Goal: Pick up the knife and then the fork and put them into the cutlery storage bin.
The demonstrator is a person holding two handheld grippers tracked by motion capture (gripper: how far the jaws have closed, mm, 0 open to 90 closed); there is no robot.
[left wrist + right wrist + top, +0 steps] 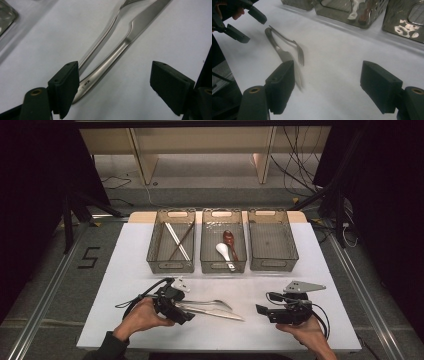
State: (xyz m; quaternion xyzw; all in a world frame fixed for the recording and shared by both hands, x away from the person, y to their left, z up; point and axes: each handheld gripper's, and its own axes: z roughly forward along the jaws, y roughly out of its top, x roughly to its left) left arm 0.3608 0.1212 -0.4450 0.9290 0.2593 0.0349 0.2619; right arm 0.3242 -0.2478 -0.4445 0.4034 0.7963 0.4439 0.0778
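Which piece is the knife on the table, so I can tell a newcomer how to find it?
Start at the row of three wire baskets on the white table, then come toward the person's side. Two steel pieces lie on the table beside the open left gripper. The knife is the nearer one with a flat broad blade; the fork next to it is thinner and ends in prongs.
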